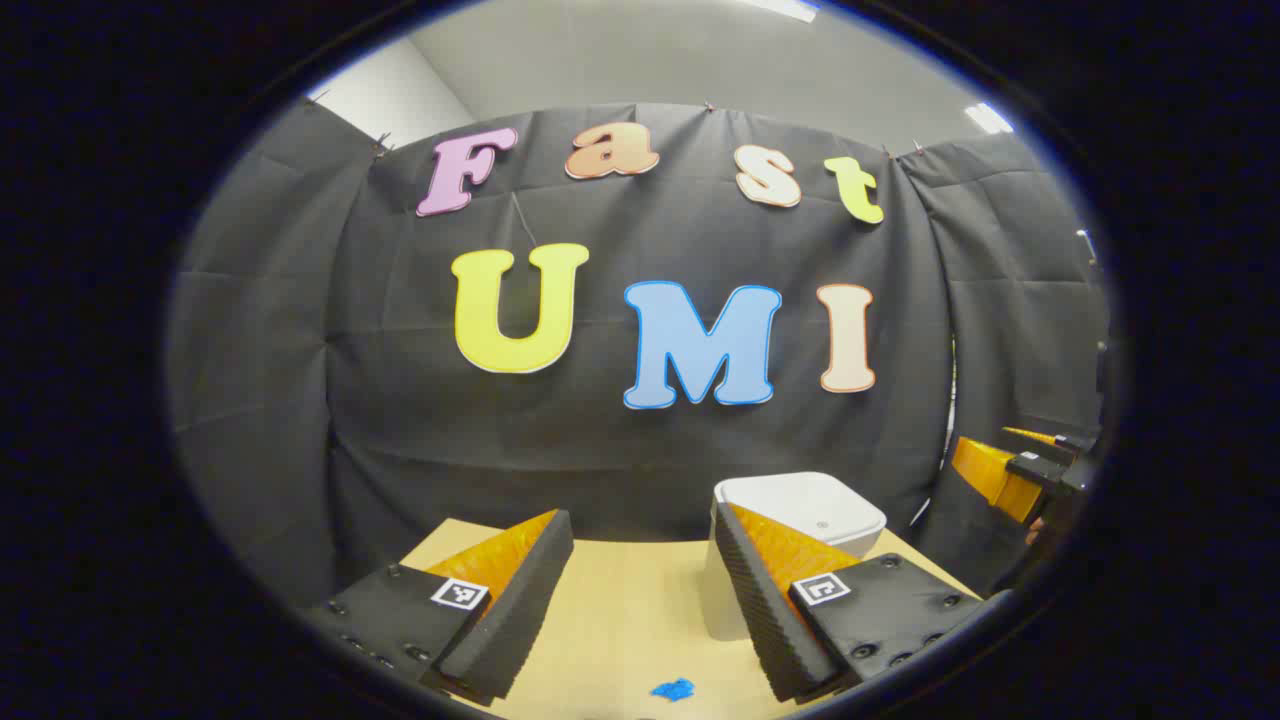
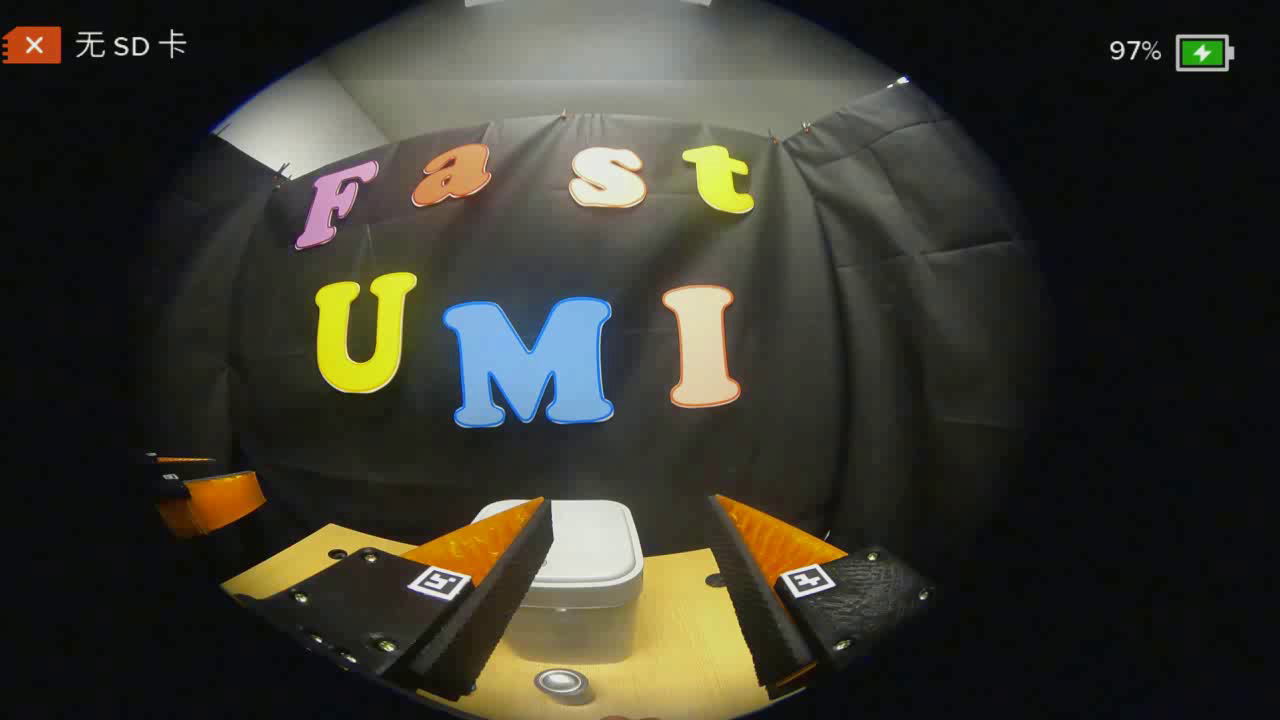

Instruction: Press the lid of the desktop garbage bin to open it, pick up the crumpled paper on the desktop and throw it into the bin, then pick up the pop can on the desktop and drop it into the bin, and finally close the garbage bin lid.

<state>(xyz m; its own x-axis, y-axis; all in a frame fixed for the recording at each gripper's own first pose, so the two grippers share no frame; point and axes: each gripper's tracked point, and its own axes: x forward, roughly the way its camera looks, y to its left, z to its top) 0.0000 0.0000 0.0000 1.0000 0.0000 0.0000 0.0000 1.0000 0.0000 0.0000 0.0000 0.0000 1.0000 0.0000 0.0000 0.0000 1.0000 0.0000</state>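
The white garbage bin stands on the wooden table just right of my left gripper, its lid down. My left gripper is open, nothing between its fingers. A small blue crumpled paper lies on the table below them. In the right gripper view the bin sits straight ahead, lid shut, and the round top of the pop can shows in front of it. My right gripper is open and holds nothing; it hovers above the can and before the bin.
The black cloth wall closes the back and sides right behind the table. The right gripper shows at the far right of the left gripper view, and the left gripper at the far left of the right gripper view.
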